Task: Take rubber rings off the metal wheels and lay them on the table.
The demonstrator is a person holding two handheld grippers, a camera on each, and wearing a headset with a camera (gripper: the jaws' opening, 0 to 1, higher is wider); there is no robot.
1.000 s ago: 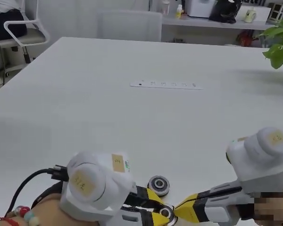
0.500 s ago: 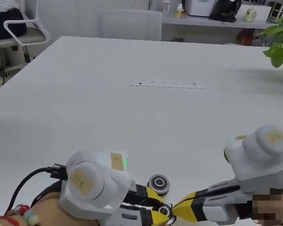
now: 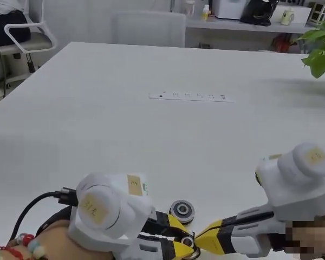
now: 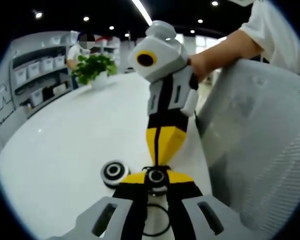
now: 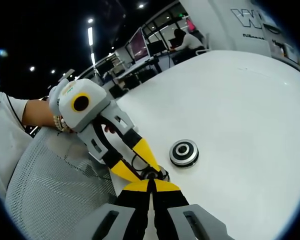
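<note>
My left tool [image 4: 155,179] pinches the small metal wheel [image 4: 156,174]; my right tool [image 5: 151,182], pressed together at its black rubber ring [image 4: 148,175], may slip.

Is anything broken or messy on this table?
Nothing stands out. One small metal wheel with a black rubber ring lies flat on the white table. The left gripper holds a second wheel, and the shut right gripper touches it.

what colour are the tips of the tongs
Yellow; clearest on the right tongs in the left gripper view.
</note>
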